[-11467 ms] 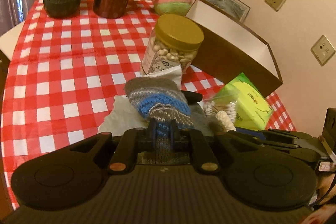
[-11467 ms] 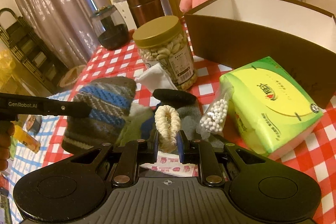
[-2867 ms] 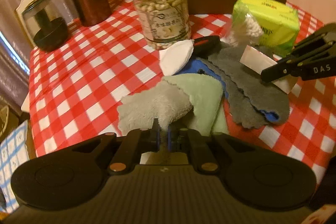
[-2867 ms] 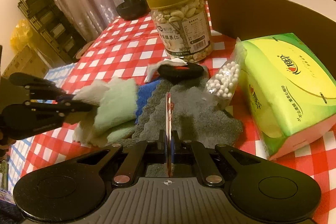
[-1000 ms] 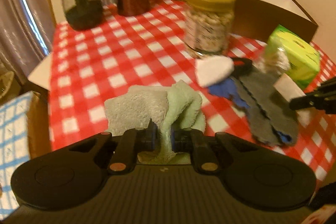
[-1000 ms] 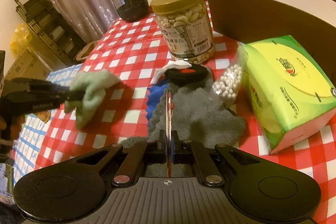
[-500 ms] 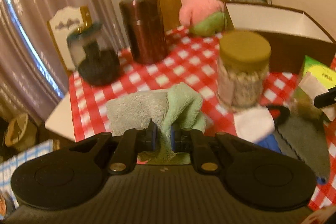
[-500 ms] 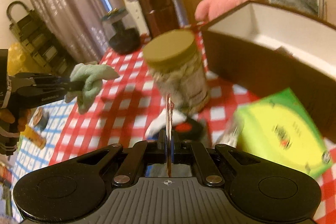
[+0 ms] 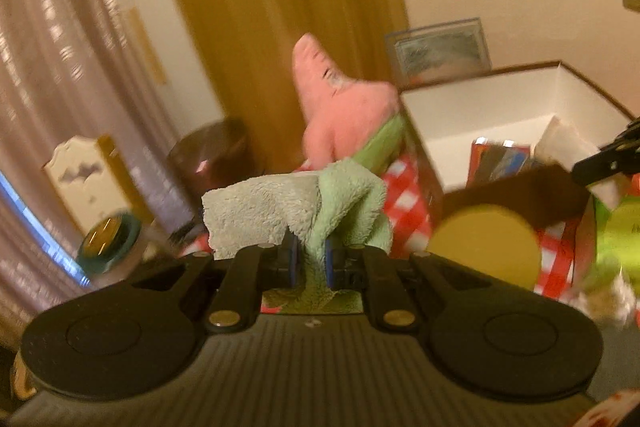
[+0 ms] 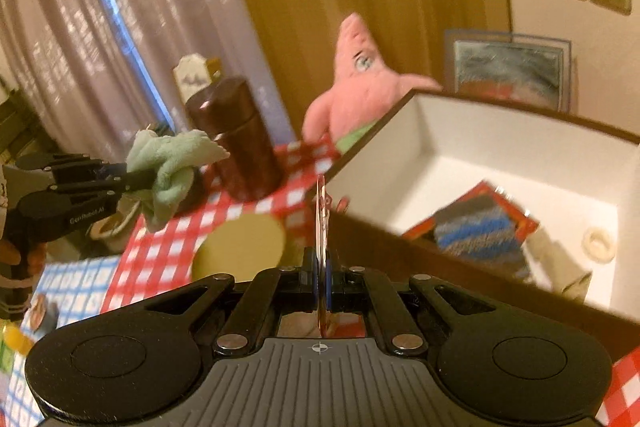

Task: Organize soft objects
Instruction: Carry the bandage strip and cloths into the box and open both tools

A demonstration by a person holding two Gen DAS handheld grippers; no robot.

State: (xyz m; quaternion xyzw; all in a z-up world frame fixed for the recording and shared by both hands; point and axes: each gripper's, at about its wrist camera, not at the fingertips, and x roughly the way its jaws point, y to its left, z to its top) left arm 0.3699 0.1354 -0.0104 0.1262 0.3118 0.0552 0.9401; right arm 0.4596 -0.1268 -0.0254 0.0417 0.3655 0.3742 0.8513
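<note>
- The left hand-held gripper (image 9: 308, 261) pinches a green fleece cloth (image 9: 296, 211), held in the air above the tabletop (image 10: 168, 251).
- The right hand-held gripper (image 10: 322, 281) clamps a thin flat packet (image 10: 321, 211) edge-on, just beside the near wall of the open box (image 10: 472, 143).
- In the box lie a striped knit piece (image 10: 476, 233) and a cream ring (image 10: 598, 243).
- A pink plush star (image 10: 360, 83) sits at the tabletop's far edge, beside the box.

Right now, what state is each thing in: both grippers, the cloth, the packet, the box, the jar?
Left gripper: shut on green cloth, held above the table.
Right gripper: shut on thin flat packet, edge-on.
Brown box: open, holding striped knit item and cream ring.
Nut jar: lid on.
</note>
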